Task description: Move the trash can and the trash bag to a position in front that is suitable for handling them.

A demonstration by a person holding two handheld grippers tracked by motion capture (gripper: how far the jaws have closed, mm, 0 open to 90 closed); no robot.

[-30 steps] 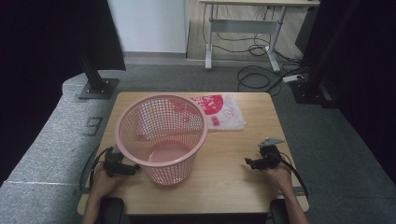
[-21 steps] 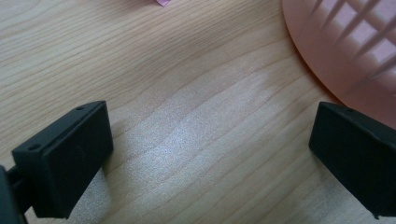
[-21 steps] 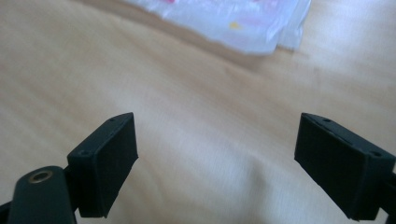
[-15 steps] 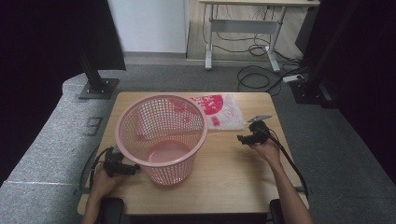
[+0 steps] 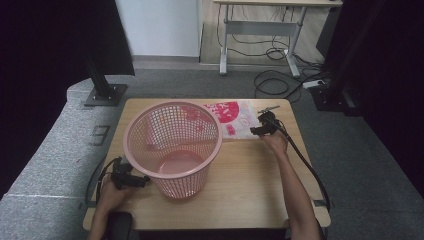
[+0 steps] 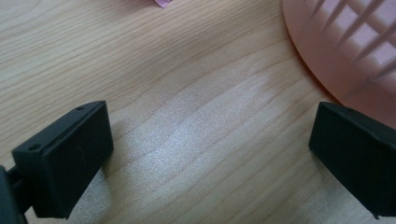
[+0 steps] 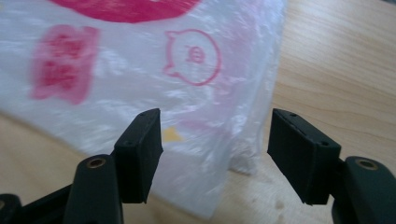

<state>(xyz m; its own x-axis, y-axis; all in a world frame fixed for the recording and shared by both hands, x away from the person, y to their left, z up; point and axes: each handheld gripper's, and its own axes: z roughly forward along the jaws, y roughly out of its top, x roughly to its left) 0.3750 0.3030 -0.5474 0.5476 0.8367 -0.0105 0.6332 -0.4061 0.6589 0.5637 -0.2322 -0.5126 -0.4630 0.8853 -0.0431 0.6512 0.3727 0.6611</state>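
Observation:
A pink mesh basket stands upright on the left half of the wooden table. Behind it to the right lies a flat white plastic bag with red print. My right gripper is at the bag's right near corner. In the right gripper view its jaws have just been closing and stand partly apart over the bag's corner, with the pads not touching it. My left gripper rests at the basket's left foot. It is wide open over bare wood, with the basket's base beside one jaw.
Grey padded surfaces flank the table on the left. A black stand base sits behind the far left corner. A desk frame and loose cables lie on the floor beyond. The right gripper's cable trails along the forearm.
The right hand has travelled from the table's front right forward and left to the bag's corner, its jaws narrower than before. The left hand and basket have stayed put.

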